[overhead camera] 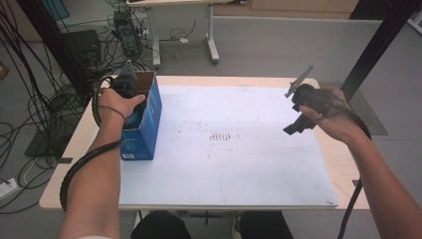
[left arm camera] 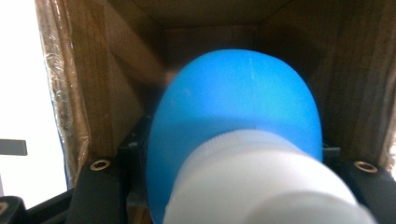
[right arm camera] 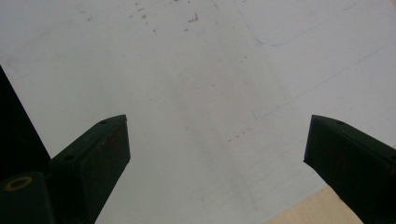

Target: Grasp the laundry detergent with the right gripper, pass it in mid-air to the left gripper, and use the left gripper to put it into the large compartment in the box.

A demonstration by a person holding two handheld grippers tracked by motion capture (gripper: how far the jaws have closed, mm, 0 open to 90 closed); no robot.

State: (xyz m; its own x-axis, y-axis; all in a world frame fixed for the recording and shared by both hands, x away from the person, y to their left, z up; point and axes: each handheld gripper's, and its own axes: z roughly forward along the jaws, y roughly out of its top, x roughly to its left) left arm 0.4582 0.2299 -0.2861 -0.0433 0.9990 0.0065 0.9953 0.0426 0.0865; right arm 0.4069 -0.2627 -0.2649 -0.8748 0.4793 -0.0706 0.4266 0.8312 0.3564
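A blue cardboard box [overhead camera: 151,121] stands open-topped at the left edge of the white mat [overhead camera: 239,164]. My left gripper [overhead camera: 128,91] reaches down into it. Between its jaws, in the left gripper view, sits a blue rounded bottle [left arm camera: 233,107] with a white cap [left arm camera: 261,177], surrounded by the box's brown inner walls [left arm camera: 107,93]. My left gripper [left arm camera: 233,186] is shut on the bottle. Over the mat's right side, my right gripper [overhead camera: 297,124] hangs open. The right gripper view has my right gripper [right arm camera: 217,149] above bare mat [right arm camera: 196,70], nothing between its fingers.
The mat covers most of a wooden table [overhead camera: 74,144], whose edge [right arm camera: 308,210] lies just under the right gripper. Brown specks [overhead camera: 221,135] mark the mat's middle. Behind the table are cables [overhead camera: 45,104], a desk leg [overhead camera: 213,45] and a black post [overhead camera: 378,45].
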